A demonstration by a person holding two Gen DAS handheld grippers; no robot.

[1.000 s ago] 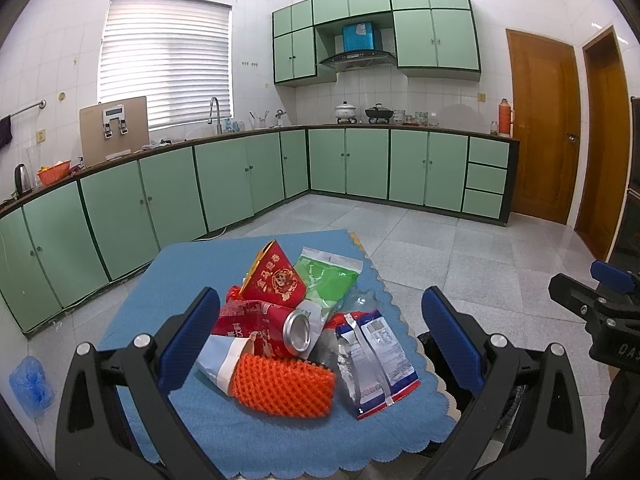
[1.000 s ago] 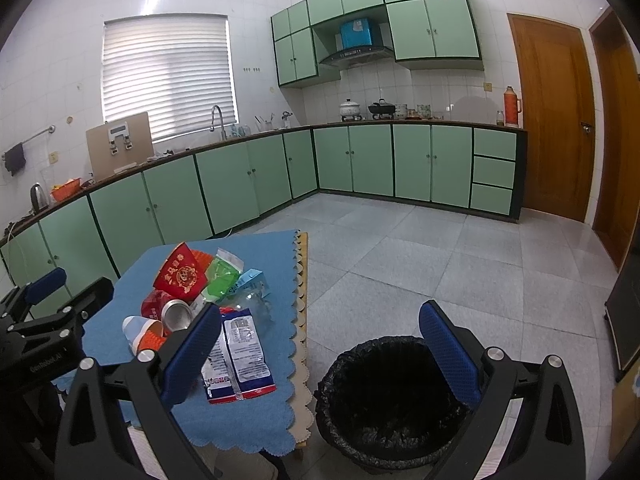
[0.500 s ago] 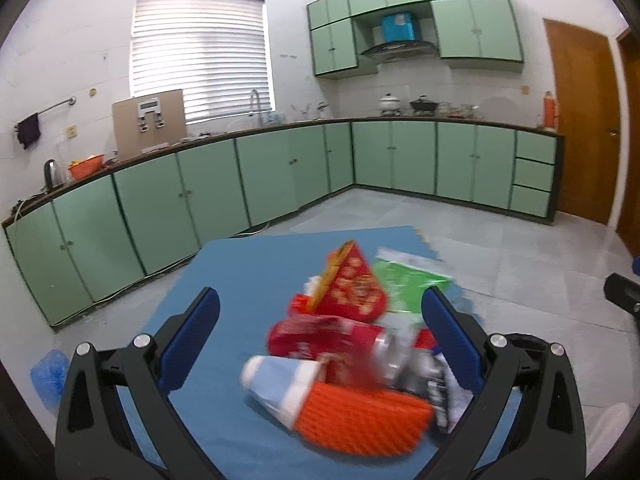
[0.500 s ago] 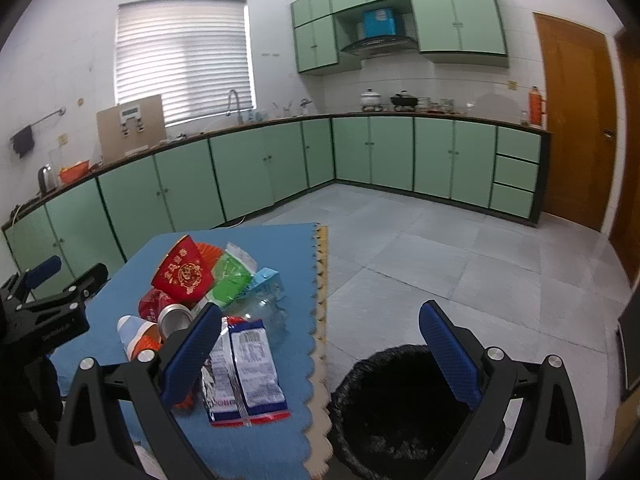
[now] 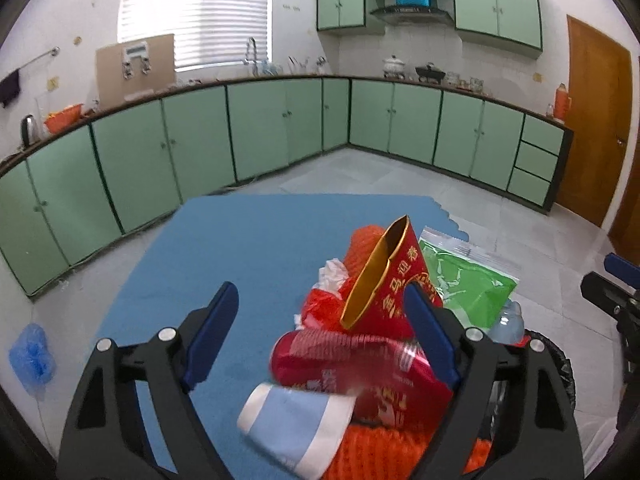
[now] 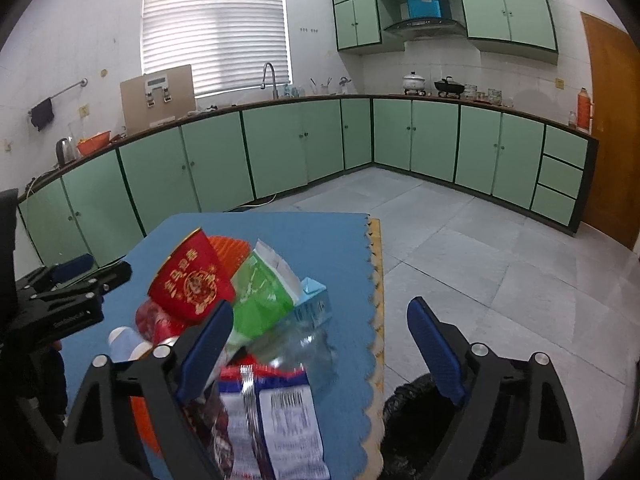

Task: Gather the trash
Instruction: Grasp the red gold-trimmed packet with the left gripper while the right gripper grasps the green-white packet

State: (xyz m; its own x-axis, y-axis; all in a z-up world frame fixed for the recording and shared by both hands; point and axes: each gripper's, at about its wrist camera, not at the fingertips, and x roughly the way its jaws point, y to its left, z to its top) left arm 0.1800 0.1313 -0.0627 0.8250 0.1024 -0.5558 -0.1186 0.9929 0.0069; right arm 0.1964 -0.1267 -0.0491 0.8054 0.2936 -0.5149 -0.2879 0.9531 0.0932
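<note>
Left tongs (image 5: 320,334) stand released above the blue tabletop (image 5: 240,248); their jaws have just been closing a little, with the pads pressing on nothing, though the red can (image 5: 340,364) and the red paper pouch (image 5: 394,284) lie in the line between them. Right tongs (image 6: 322,346) are likewise released and have just been narrowing slightly; the clear plastic bottle (image 6: 304,348) shows in the gap between the fingers, and no contact is visible. The trash sits in one heap on the near right part of the tabletop. In the left wrist view the heap comprises the red can lying on its side, a light blue and white paper cup (image 5: 292,420) tipped over just in front of it, orange foam netting (image 5: 376,452) at the bottom edge, the red paper pouch with gold lettering leaning above the can, a crumpled red and white wrapper (image 5: 324,296) to its left, and a green packet (image 5: 464,280) to its right. In the right wrist view the same heap also shows a small light blue carton (image 6: 314,304) beside the green packet, the clear bottle below it, and a flat white and blue printed packet (image 6: 280,420) nearest the camera. A black-lined bin (image 6: 416,432) stands on the tiled floor just beyond the scalloped right edge of the tabletop, partly hidden by the right tongs. Green cabinets (image 6: 304,148) line the far walls. A blue bag (image 5: 32,356) lies on the floor at left.
</note>
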